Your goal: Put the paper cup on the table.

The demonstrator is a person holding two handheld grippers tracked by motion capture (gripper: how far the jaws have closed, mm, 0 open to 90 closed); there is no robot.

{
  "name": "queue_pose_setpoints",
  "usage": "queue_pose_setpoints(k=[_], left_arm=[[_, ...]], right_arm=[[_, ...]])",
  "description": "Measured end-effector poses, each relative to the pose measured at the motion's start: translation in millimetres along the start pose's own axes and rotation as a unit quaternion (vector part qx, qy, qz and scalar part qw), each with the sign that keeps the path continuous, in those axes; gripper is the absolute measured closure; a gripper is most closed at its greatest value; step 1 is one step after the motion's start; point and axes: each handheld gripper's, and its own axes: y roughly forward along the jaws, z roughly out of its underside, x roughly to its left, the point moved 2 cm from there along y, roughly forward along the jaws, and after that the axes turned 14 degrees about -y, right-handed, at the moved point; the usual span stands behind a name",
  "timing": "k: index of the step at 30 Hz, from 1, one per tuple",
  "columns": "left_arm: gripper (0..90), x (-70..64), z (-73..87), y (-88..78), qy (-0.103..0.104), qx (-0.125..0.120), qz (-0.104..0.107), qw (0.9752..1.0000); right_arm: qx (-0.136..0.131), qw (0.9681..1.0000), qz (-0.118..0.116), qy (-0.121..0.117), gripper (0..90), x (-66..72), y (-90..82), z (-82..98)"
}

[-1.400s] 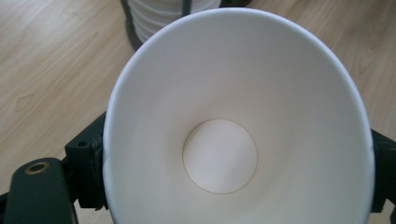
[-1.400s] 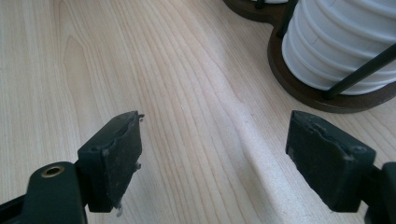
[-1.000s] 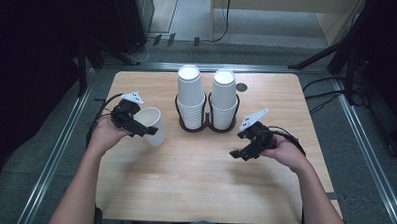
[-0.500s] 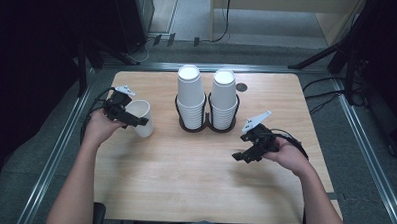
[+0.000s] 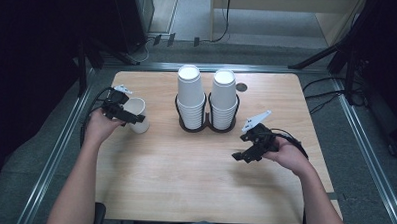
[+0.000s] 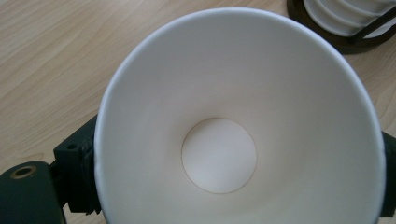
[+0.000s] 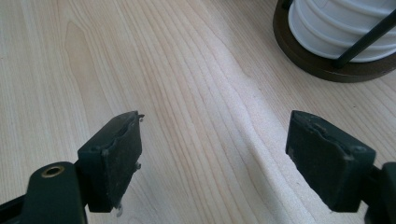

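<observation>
The right tool (image 5: 241, 154) hovers with jaws spread wide and nothing between them. The left tool (image 5: 130, 116) clamps one paper cup (image 5: 136, 114), upright at the table's (image 5: 184, 181) left side. Beyond stand two cup stacks (image 5: 191, 96) in one holder.

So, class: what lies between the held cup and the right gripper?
In the high view, bare wooden table lies between cup and right gripper; the two cup stacks stand farther back.

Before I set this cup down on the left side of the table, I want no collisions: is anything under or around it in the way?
Nothing visible: the cup in the left gripper has bare table around it; the holder stands off to its right.
</observation>
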Motion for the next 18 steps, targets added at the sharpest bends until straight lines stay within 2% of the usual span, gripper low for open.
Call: queue_pose_setpoints(k=[5,9,11,12,15,18], left_arm=[[5.9,1.1,1.1,0.8,-0.002,-0.002,0.007,1.0],[0.0,2.9,0.5,1.6,-0.017,-0.001,0.008,0.9998],[0.0,3.1,0.5,1.5,-0.018,-0.001,0.012,0.9998],[0.0,2.4,0.6,1.9,-0.02,0.002,0.022,0.9996],[0.0,1.7,0.4,2.3,-0.017,0.005,0.024,0.9996],[0.0,1.9,-0.2,0.2,-0.026,0.001,0.027,0.9993]], right_arm=[[0.001,1.0,-0.001,0.001,18.5,-0.7,-0.4,0.2],[0.0,1.0,0.0,0.001,18.6,-1.1,-0.8,0.2],[0.002,1.0,0.001,0.002,18.6,-1.2,-0.8,0.5],[0.005,1.0,0.002,0.003,18.8,-2.0,-0.3,1.4],[0.007,1.0,0.002,0.004,18.8,-2.3,0.0,2.1],[0.006,1.0,0.003,0.003,18.8,-2.4,-0.3,2.0]])
